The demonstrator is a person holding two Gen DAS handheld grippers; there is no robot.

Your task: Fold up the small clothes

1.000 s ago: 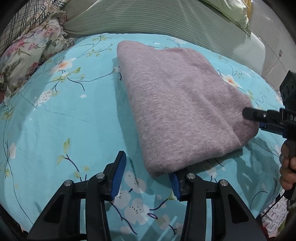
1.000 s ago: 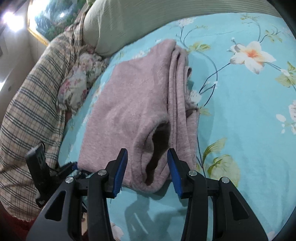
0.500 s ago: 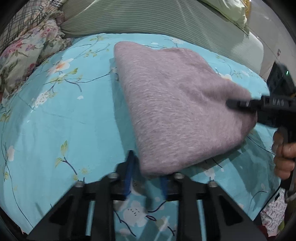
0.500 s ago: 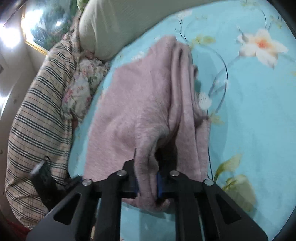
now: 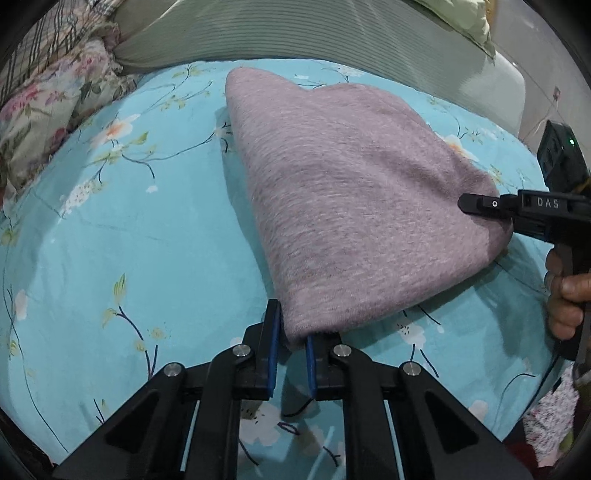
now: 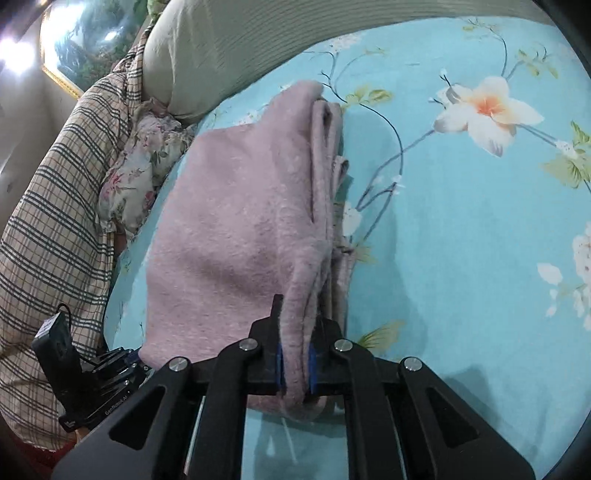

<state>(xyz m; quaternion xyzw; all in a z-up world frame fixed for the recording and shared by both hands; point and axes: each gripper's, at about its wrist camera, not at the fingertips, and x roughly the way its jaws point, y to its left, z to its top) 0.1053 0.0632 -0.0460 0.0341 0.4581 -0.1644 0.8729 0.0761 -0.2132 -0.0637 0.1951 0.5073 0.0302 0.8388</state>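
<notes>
A folded mauve knit garment point(image 5: 351, 199) lies on a turquoise floral bedsheet point(image 5: 129, 236). My left gripper point(image 5: 290, 343) is shut on its near corner, which is lifted a little off the sheet. My right gripper point(image 6: 295, 354) is shut on the garment's other near corner point(image 6: 240, 236), pinching several layers. The right gripper also shows in the left wrist view point(image 5: 491, 206) at the garment's right edge, and the left gripper shows in the right wrist view point(image 6: 122, 363) at lower left.
A grey-green striped bolster point(image 5: 295, 33) lies along the far edge of the bed. A floral pillow point(image 5: 44, 110) and a plaid blanket point(image 6: 55, 221) sit at the side. A framed picture point(image 6: 85, 40) hangs on the wall.
Both grippers went from open to shut on the garment's near corners. The near edge has lifted slightly off the sheet.
</notes>
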